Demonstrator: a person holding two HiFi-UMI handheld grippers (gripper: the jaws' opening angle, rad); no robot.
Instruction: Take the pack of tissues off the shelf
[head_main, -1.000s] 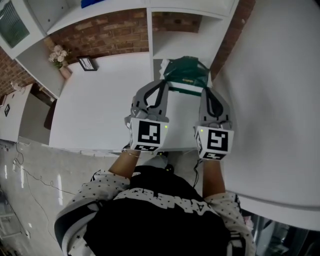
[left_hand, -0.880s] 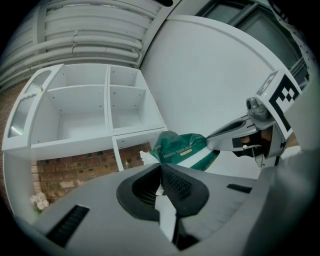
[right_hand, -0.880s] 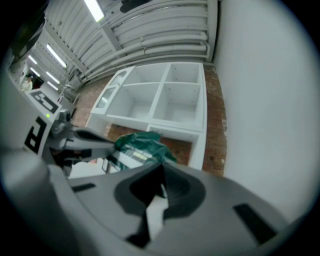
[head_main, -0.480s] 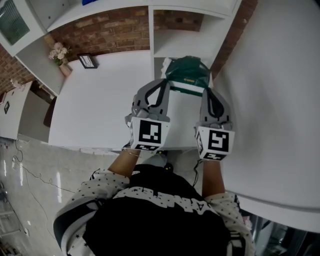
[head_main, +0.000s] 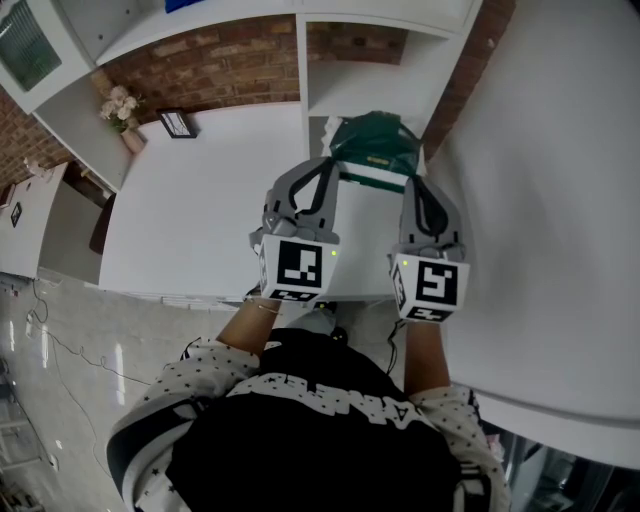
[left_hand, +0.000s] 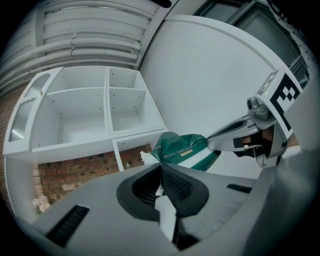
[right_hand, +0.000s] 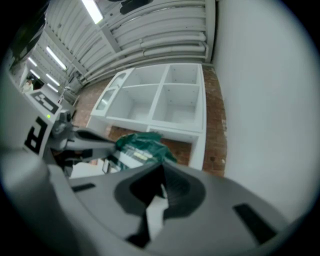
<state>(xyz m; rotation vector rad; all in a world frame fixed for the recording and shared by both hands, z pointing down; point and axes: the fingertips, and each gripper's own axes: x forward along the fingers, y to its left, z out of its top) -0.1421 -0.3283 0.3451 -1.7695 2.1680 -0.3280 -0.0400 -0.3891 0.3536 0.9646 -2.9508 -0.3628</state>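
A: Where's the pack of tissues (head_main: 372, 146)?
B: It's green w/ a white stripe. It's up btwn the 2 tools, just in front of the low part of the white shelf (head_main: 385, 88). The white table (head_main: 200, 215) is under it.
A: Is it sitting on the table?
B: Can't tell if it touches. It looks lifted.
A: What's the left gripper (head_main: 327, 166) doing?
B: Its jaws are squeezed tight together. They pinch the thin edge on the pack's L side. In the left gripper view the pads meet at the tip & the green pack is right past them.
A: & the right gripper (head_main: 414, 183)?
B: Same thing. Jaws closed all the way, nipping the pack's R end. The left gripper view shows its tip right on that corner of the pack.
A: So both have hold of it?
B: Yep, 1 on each side. Both point about flat, toward the shelf.
A: What else is there?
B: A brick wall (head_main: 215, 65) behind the shelf. Some little flowers (head_main: 117, 108) & a small picture frame (head_main: 175, 126) at the far L of the table, well apart from the pack. At the bottom of the head view there's the person's black top (head_main: 310, 430) w/ dotty sleeves (head_main: 175, 385).
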